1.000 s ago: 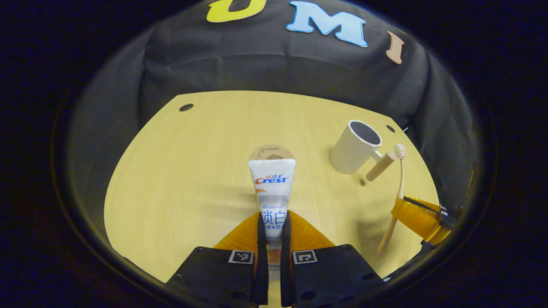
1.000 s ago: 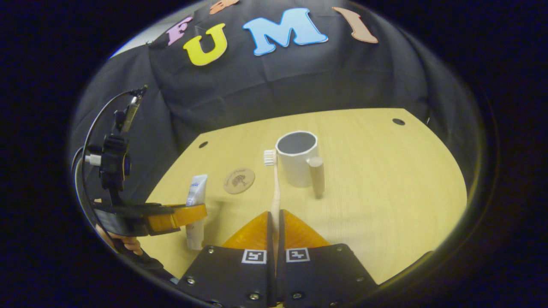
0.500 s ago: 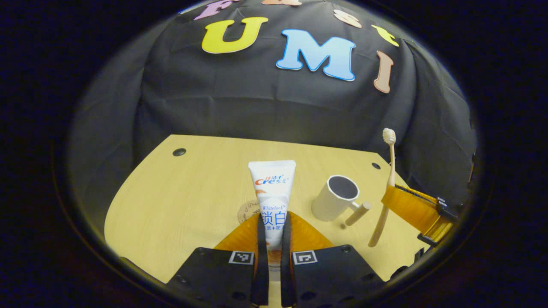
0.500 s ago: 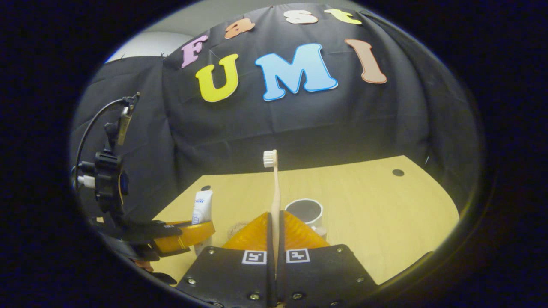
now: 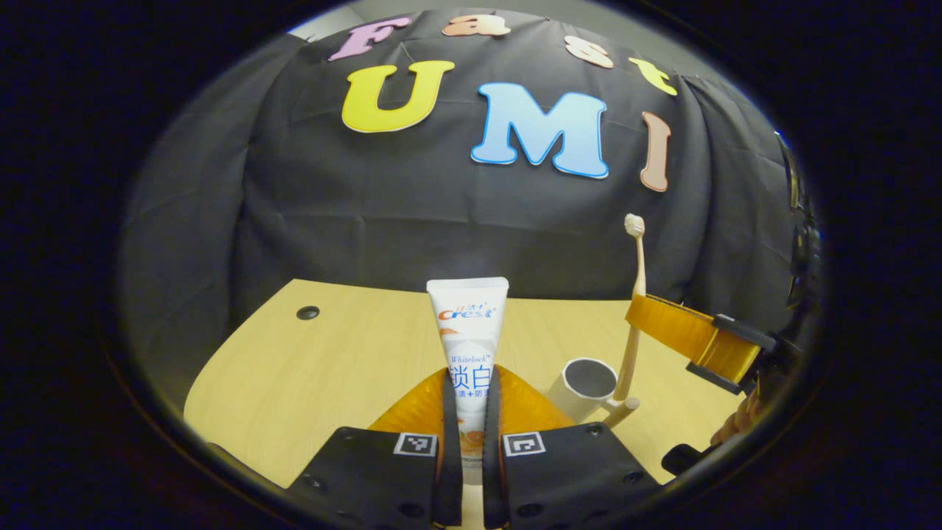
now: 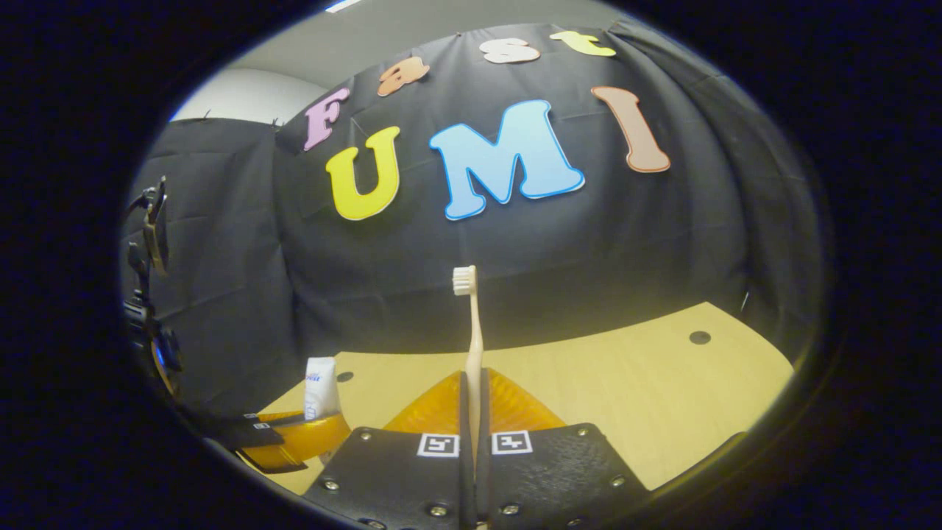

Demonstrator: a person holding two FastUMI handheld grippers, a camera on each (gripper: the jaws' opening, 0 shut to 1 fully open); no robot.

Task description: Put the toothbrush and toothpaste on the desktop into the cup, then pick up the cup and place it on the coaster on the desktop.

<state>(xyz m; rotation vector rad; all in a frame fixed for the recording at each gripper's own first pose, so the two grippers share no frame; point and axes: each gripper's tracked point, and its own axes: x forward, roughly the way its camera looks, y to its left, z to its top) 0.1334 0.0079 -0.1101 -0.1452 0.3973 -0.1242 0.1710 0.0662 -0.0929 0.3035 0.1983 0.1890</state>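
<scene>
Left gripper view is showing the left gripper (image 5: 471, 442) clamping the toothpaste (image 5: 469, 335) between both of its fingers, with the tube standing upright and its flat crimped end pointing up above the table (image 5: 331, 361). To the right of the tube, the cup (image 5: 585, 386) is sitting on the table with its mouth open to the top and its round handle (image 5: 622, 411) sticking out to the right. The right gripper (image 5: 681, 331) is reaching in from the right, its orange fingers squeezing the toothbrush (image 5: 634, 294) partway along the handle. The brush is standing almost upright, bristles at the top against the dark cloth wall (image 5: 331, 206), and its lower end is hanging over the right side of the cup, close to the cup handle. A hand (image 5: 743, 416) is gripping that tool at the far right edge.

Right gripper view is showing the right gripper (image 6: 475, 434) closed tight on the toothbrush (image 6: 471, 331), which is rising straight up from between the fingers, bristle head topmost. At the lower left, the left gripper (image 6: 298, 434) is holding the toothpaste (image 6: 320, 379) upright, its fingers wrapping the lower part of the tube. The table (image 6: 662, 383) is stretching away to the right behind both grippers, with two small dark holes (image 6: 699, 338) in its surface near the far edge.
</scene>
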